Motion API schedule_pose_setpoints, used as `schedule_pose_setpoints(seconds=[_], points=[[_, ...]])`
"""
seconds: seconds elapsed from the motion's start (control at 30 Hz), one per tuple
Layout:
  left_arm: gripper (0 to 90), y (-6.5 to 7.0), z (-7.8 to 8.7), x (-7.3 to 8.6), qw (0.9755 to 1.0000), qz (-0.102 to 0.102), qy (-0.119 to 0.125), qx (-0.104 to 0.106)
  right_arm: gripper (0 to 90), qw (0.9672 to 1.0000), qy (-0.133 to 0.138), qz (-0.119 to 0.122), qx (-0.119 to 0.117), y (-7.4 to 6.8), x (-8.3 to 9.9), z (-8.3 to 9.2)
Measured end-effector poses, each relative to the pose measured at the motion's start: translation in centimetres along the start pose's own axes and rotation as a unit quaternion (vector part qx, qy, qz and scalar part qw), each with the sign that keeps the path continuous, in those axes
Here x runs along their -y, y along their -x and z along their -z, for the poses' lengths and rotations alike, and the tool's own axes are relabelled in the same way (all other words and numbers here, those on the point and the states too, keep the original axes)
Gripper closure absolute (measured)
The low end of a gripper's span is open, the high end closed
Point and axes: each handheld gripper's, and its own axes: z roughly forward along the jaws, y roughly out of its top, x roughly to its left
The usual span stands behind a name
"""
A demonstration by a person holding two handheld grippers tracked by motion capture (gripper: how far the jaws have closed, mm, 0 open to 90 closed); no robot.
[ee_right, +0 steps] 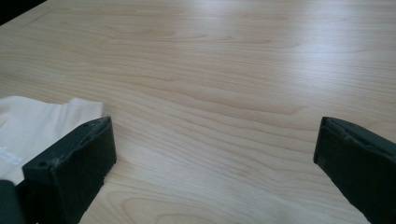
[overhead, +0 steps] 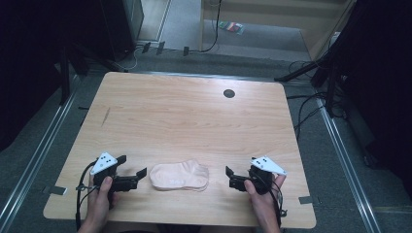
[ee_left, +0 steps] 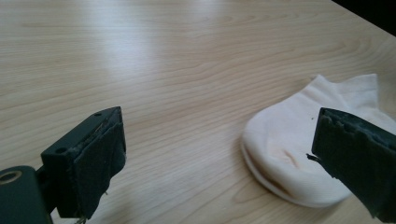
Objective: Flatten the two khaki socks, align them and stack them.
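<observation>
A: What's lying on the tabletop [overhead: 194, 111]?

B: A pale, cream-pink ankle sock [overhead: 179, 175] — or rather a pair laid one on the other, since the left gripper view shows two layered edges at the rounded toe end. It lies flat near the person's edge of the tabletop, about midway across, toe toward the left gripper [overhead: 137, 173] and the cuff end toward the right gripper [overhead: 230, 175].

A: Any marks on it?

B: In the high view there is a faint line of pale print along the middle, too small to read. In the left gripper view the fabric looks soft and slightly creased, with a warmer peach tint near the toe and a notched, folded cuff at the far end.

A: And the grippers?

B: Both have their jaws spread wide with nothing between the pads. The left one sits just beside the toe end, the right one near the cuff end — a strip of bare wood shows between each and the sock. Each is held in a hand [overhead: 101, 194] coming in from the bottom edge, the jaws pointing inward toward the sock.
</observation>
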Motion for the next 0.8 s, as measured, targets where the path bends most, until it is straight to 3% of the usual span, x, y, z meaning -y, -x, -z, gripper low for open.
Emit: schedule_pose_setpoints(seconds=[0.03, 0.07, 0.1, 0.13, 0.23, 0.37, 0.63, 0.8], points=[[3.3, -0.7, 0.1, 0.1, 0.9997, -0.009, -0.003, -0.022, 0.0, 1.0000, 0.000, -0.004, 0.006, 1.0, 0.1, 0.3], [3.3, -1.1, 0.2, 0.1, 0.9996, -0.005, -0.005, -0.028, 0.0, 0.9999, 0.000, -0.004, 0.010, 1.3, 0.2, 0.3], [3.3, -1.1, 0.2, 0.1, 0.9996, -0.005, -0.005, -0.028, 0.0, 0.9999, 0.000, -0.004, 0.010, 1.3, 0.2, 0.3], [3.3, -1.9, 0.4, 0.2, 0.9995, 0.005, -0.002, -0.032, 0.0, 0.9998, 0.000, -0.011, 0.018, 2.3, 0.3, 0.5], [3.3, -2.8, 0.9, 0.2, 0.9990, 0.010, 0.002, -0.043, 0.0, 0.9995, -0.001, -0.017, 0.026, 3.4, 0.5, 0.7], [3.3, -3.8, 1.4, 0.5, 0.9981, 0.010, -0.003, -0.061, 0.0, 0.9989, -0.006, -0.027, 0.038, 4.7, 0.9, 0.8], [3.3, -5.6, 2.4, 0.7, 0.9968, 0.024, -0.001, -0.076, 0.0, 0.9982, -0.016, -0.031, 0.048, 5.8, 1.5, 1.0], [3.3, -7.4, 3.8, 1.0, 0.9950, 0.045, 0.013, -0.089, 0.0, 0.9973, -0.027, -0.033, 0.060, 7.0, 2.3, 1.6]])
